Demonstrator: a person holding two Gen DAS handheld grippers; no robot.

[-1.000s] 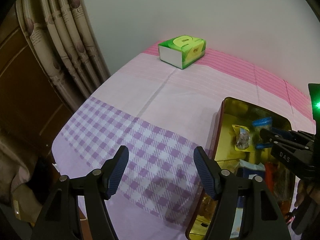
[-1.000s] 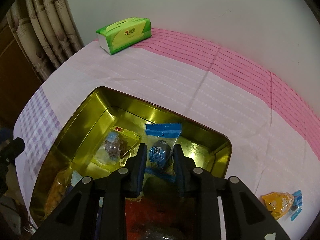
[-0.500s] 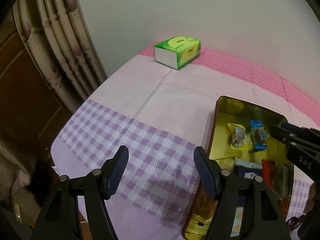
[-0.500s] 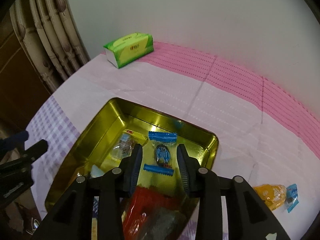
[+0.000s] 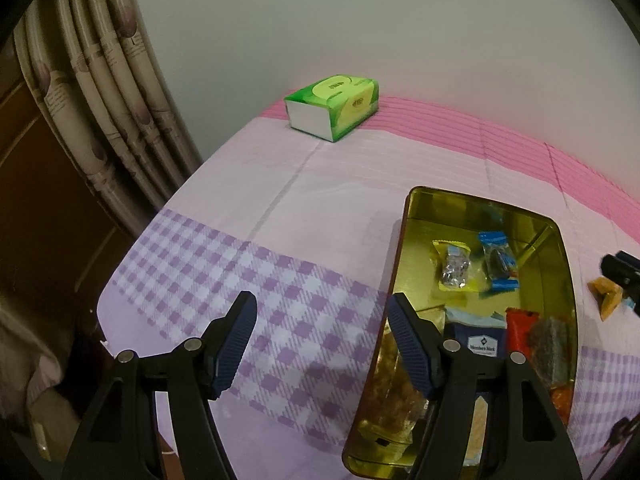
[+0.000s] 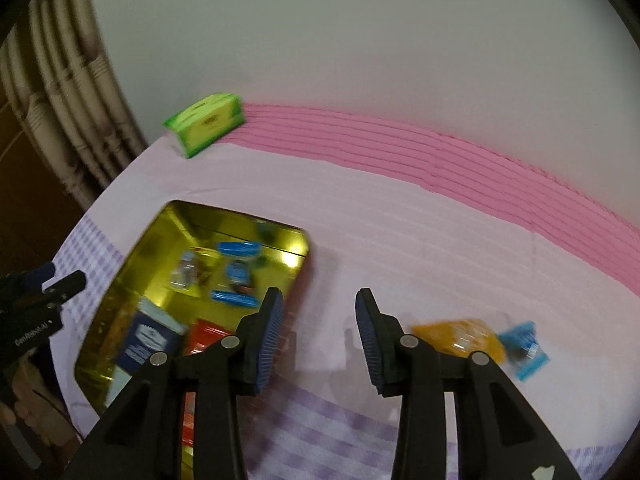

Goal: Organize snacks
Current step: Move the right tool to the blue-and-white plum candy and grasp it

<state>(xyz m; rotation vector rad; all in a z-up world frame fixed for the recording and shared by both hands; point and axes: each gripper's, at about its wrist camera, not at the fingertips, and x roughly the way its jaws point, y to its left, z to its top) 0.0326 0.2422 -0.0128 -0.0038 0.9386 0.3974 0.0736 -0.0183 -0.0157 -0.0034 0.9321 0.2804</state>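
The left gripper (image 5: 320,340) was held with fingers apart and empty over the checked cloth (image 5: 224,280). Beside it stood the gold tin (image 5: 416,216), snacks laid inside, a blue-wrapped candy (image 5: 498,260) among them. The right gripper (image 6: 318,336) was seen released, empty; past it, blurred, lay seemingly an orange packet (image 6: 460,338).

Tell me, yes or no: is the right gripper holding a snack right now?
No: the right gripper has only bare tablecloth between its fingers, with the orange snack packet lying beside it.
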